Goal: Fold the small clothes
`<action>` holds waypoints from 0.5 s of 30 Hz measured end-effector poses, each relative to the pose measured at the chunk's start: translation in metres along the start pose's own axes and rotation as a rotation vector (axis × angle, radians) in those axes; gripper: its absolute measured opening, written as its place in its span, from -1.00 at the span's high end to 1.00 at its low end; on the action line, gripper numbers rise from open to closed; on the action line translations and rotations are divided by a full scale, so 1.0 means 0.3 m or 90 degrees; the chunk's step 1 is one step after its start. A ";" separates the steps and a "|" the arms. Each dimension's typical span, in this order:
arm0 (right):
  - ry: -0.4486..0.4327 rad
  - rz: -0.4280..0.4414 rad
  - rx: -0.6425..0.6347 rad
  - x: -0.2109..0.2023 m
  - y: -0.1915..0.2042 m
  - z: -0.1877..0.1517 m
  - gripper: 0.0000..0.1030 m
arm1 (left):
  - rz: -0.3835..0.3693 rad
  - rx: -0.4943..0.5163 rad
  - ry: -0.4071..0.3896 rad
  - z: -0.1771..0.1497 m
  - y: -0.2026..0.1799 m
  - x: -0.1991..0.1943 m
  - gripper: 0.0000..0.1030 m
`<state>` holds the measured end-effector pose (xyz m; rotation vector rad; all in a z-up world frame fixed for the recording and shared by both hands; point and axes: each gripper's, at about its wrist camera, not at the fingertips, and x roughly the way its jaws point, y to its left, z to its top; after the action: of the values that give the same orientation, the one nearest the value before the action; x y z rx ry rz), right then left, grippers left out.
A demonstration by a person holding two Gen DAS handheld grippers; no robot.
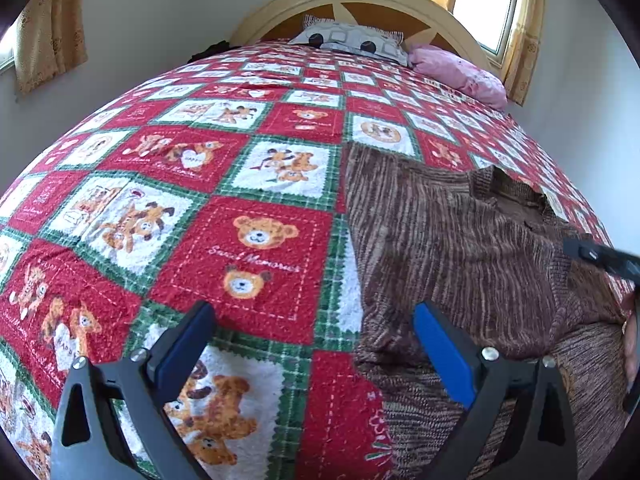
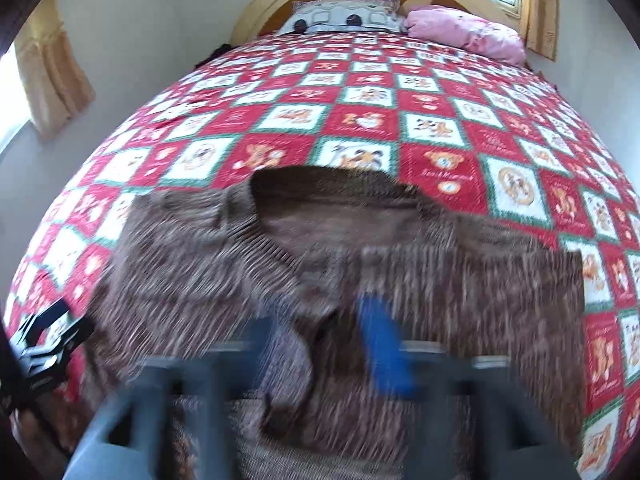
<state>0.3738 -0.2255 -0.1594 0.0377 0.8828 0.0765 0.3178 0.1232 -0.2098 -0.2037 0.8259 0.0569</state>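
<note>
1. We see a brown striped knit garment [image 1: 460,248] lying on a bed, on a red, white and green teddy-bear blanket [image 1: 224,208]. In the left wrist view it sits on the right side of the blanket; in the right wrist view it fills the near middle [image 2: 320,264].
2. Our left gripper [image 1: 316,332] hangs above the blanket with its blue-padded fingers spread wide. The left pad [image 1: 188,344] is over bare blanket, and the right pad [image 1: 444,356] is over the garment's left edge. Nothing is pinched between them.
3. Our right gripper [image 2: 324,340] is heavily blurred. Its blue pad [image 2: 384,344] shows over the knit, and the jaws stand apart. A fold of the knit lies in the gap, but we cannot tell whether the pads touch it.
4. The garment's neckline [image 2: 340,216] gapes open toward the headboard [image 1: 360,0].
5. A grey patterned pillow [image 1: 352,38] and a pink pillow [image 1: 460,70] lie at the head of the bed, well apart from the garment.
6. Yellow curtains [image 1: 52,32] hang at the windows on both sides.
7. Nothing on the blanket stands between the grippers and the garment.
</note>
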 end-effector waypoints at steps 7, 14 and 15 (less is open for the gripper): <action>0.053 0.019 -0.005 0.051 0.037 -0.045 0.07 | 0.001 -0.003 -0.003 -0.001 0.007 -0.003 -0.98; -0.019 -0.030 -0.001 0.017 0.023 -0.013 0.94 | 0.011 0.023 0.013 -0.002 -0.016 0.012 -1.00; -0.028 -0.041 -0.002 0.009 0.018 -0.005 0.94 | 0.013 0.031 0.015 -0.003 -0.022 0.015 -1.00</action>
<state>0.3740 -0.2199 -0.1620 0.0075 0.8395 0.0174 0.3212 0.1163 -0.2126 -0.1503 0.8518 0.0532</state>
